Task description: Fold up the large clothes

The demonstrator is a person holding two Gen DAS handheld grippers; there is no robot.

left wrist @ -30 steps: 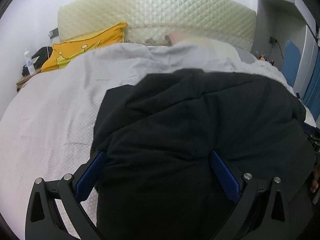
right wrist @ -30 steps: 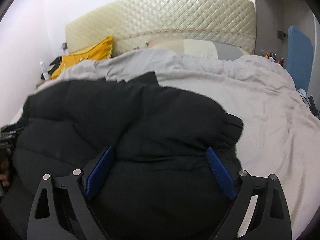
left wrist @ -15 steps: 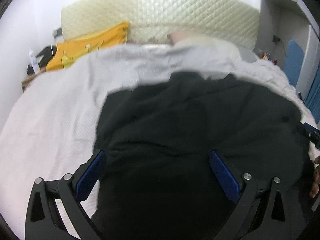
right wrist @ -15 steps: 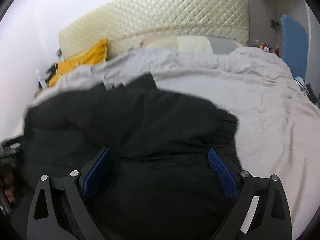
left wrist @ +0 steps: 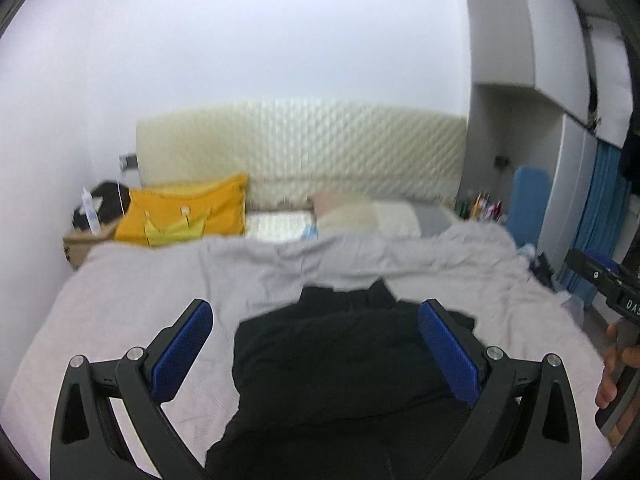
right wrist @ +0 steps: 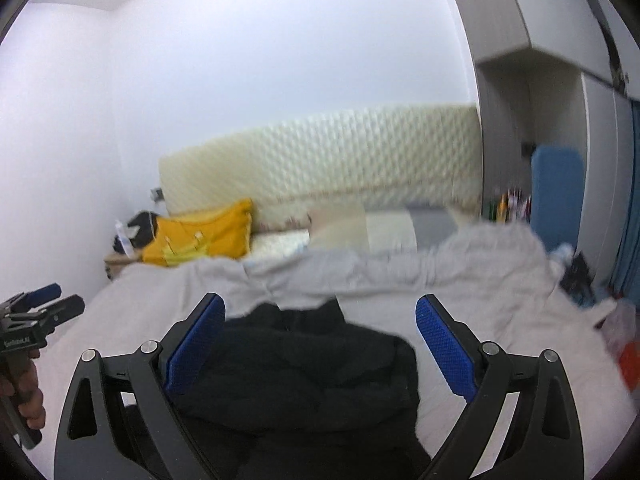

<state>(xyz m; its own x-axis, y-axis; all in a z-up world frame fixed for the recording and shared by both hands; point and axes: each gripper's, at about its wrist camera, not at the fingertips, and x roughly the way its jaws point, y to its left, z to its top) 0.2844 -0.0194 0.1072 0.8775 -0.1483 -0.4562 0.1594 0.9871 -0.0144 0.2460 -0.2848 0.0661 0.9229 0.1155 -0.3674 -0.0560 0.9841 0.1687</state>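
Black garment [left wrist: 340,364], thick and bulky, lies bunched at the near end of the bed, crumpled in soft folds; its far edge reaches roughly mid-bed. Seen in the right wrist view [right wrist: 312,368] as the same dark heap.

Left gripper [left wrist: 316,352]: blue-padded fingers [left wrist: 182,350] spread wide, nothing between them, held above the garment; contact with the cloth cannot be told. Right gripper [right wrist: 320,348]: fingers [right wrist: 444,350] likewise spread wide and empty, over the garment. Each gripper shows at the edge of the other's view, with part of a hand [left wrist: 614,372] on the handle.

Bed: pale grey bedspread [left wrist: 120,300], wrinkled, with a lighter grey blanket [left wrist: 320,256] rumpled across the far half. Yellow cushion [left wrist: 184,212] at far left against a cream quilted headboard [left wrist: 300,148]; pale pillows [left wrist: 368,216] beside it.

Room: plain white wall [left wrist: 240,40]. Small wooden bedside stand [left wrist: 84,240] at left with a bottle and a dark item on it. Grey wardrobe units [left wrist: 520,40] at right; blue panel [left wrist: 528,200] beside small coloured items, too blurred to identify. Both views show motion blur.
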